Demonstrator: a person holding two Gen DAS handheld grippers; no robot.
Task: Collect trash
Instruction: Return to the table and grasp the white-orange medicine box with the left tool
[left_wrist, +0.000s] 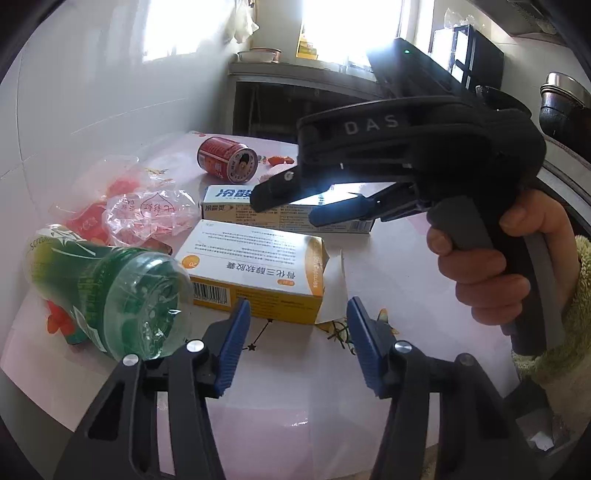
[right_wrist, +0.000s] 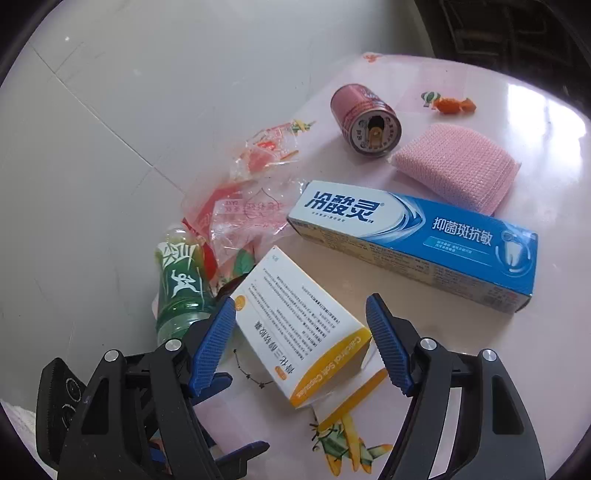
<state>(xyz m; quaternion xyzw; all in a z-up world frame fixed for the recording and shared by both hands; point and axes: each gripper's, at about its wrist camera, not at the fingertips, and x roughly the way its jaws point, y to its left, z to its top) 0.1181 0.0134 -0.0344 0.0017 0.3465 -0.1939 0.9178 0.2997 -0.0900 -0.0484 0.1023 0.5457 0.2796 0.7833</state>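
Note:
Trash lies on a pink table (right_wrist: 480, 350): a white and yellow medicine box (left_wrist: 255, 266) (right_wrist: 295, 325), a blue toothpaste box (left_wrist: 258, 212) (right_wrist: 413, 240), a green plastic bottle (left_wrist: 110, 291) (right_wrist: 181, 284) on its side, a red can (left_wrist: 227, 158) (right_wrist: 365, 118) and crumpled clear wrappers (left_wrist: 147, 214) (right_wrist: 240, 218). My left gripper (left_wrist: 299, 302) is open, its tips at the near edge of the medicine box. My right gripper (right_wrist: 300, 301) is open above that same box, pads not touching it. A hand (left_wrist: 491, 273) holds its handle.
A pink knitted cloth (right_wrist: 458, 173) and an orange candy (right_wrist: 452, 105) lie beyond the toothpaste box. A white tiled wall (right_wrist: 110, 110) borders the table on the left. A counter with bowls (left_wrist: 258, 55) and a black cabinet (left_wrist: 469, 55) stand behind.

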